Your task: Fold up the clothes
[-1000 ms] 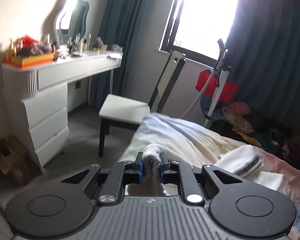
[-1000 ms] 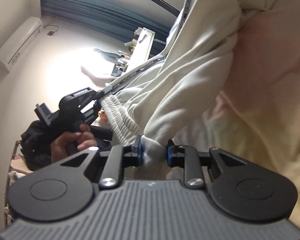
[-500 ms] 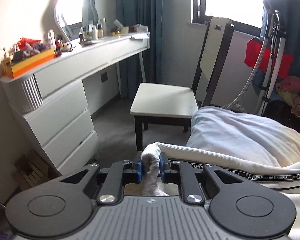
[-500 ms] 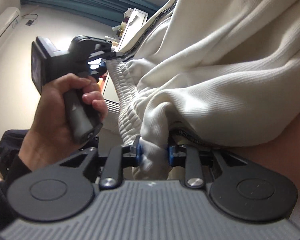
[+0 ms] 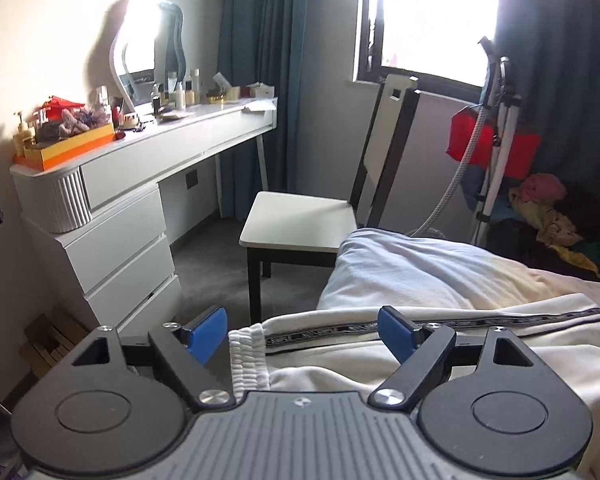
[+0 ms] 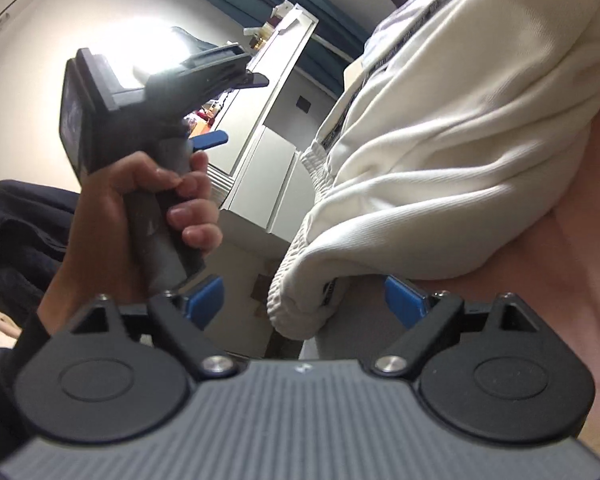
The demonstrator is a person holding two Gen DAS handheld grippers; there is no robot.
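The cream sweatpants (image 5: 440,344) are lying on the bed (image 5: 420,268), the ribbed elastic waistband (image 5: 246,354) sitting at the bed's near edge, a black lettered stripe (image 5: 500,318) running along the leg. I am judging the cloth as soft, thick and fairly light: it is bunching in fat folds, so it will sag and slide unless I am pinching it at a firm hem. The waistband corners look like the best hold, being the stiffest part.

My left tongs (image 5: 302,334) are standing wide, the waistband lying between the blue pads but touching neither. My right tongs (image 6: 304,300) are also wide, hovering around the rolled waistband end (image 6: 296,312) with nothing gripped. From the right wrist view I am seeing my left hand (image 6: 140,216) gripping the other handle.

Further out, a white chair (image 5: 300,232) is standing beside the bed. On the desk (image 5: 160,148) an orange tray (image 5: 72,148) is holding small bottles and trinkets; what exactly, I cannot tell.
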